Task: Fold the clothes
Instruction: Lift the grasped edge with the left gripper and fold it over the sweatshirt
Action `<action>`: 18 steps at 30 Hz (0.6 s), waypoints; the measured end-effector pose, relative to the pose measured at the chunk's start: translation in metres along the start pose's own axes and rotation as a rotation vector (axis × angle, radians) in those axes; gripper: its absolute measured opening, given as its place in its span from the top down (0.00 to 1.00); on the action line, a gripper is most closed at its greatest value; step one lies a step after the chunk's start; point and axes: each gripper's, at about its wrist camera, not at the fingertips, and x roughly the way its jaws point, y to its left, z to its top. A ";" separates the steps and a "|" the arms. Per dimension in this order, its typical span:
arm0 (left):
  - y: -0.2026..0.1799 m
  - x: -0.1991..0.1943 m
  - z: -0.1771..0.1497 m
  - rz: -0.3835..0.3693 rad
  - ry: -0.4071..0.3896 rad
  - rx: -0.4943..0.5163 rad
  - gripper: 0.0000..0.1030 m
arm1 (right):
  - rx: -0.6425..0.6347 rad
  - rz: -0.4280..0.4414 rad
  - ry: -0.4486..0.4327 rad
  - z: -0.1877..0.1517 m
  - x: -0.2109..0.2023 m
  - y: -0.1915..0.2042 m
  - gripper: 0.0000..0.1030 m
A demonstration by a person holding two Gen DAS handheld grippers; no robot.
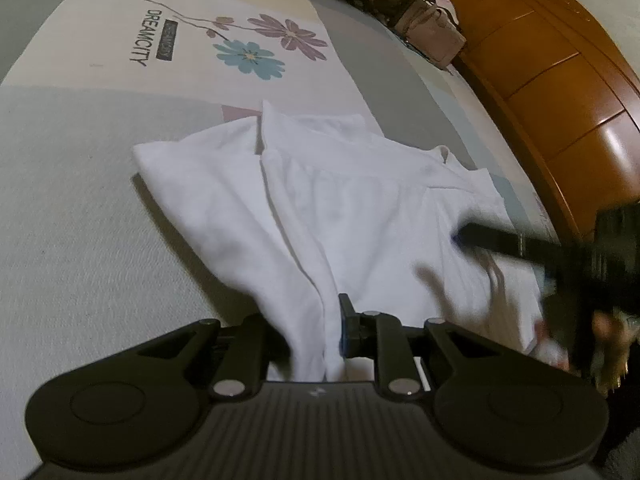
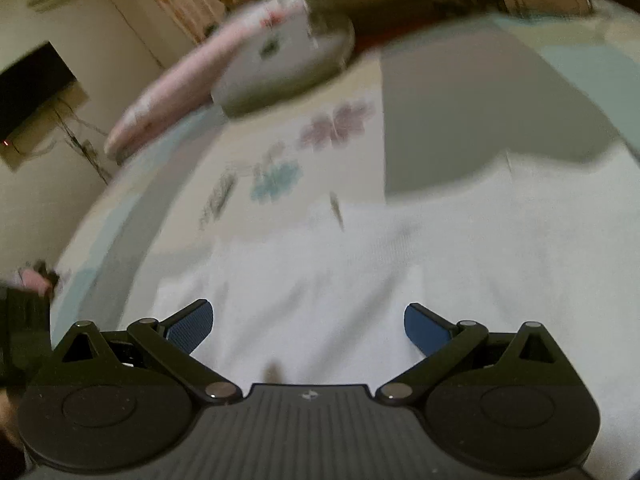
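Note:
A white shirt (image 1: 360,208) lies partly folded on the flowered bedsheet (image 1: 80,220), its collar toward the wooden headboard. My left gripper (image 1: 316,332) is shut on a bunched edge of the shirt at the near end; cloth fills the gap between its fingers. The right gripper (image 1: 464,236) reaches in from the right over the shirt, blurred. In the right wrist view the right gripper (image 2: 308,328) stands open with its blue pads (image 2: 420,328) wide apart just above the white shirt (image 2: 400,272), nothing between them.
A wooden headboard (image 1: 560,80) curves along the right. A beige bag (image 1: 432,32) and pillows (image 2: 280,56) lie at the far end of the bed. A person sits beyond the pillows. A dark screen (image 2: 32,88) hangs on the wall at left.

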 end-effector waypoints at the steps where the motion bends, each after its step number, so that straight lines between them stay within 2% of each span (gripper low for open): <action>1: -0.002 0.000 0.000 0.010 -0.002 0.004 0.82 | 0.005 0.002 0.008 -0.010 -0.005 0.000 0.00; 5: -0.008 0.001 0.000 0.041 -0.001 0.011 0.81 | -0.006 0.003 0.007 -0.042 -0.030 0.009 0.00; 10: -0.009 0.000 -0.001 0.055 -0.013 -0.003 0.81 | 0.019 -0.002 0.045 -0.068 -0.044 0.010 0.00; 18: -0.018 0.001 -0.001 0.101 -0.016 0.015 0.81 | 0.074 -0.014 0.094 -0.074 -0.054 0.012 0.00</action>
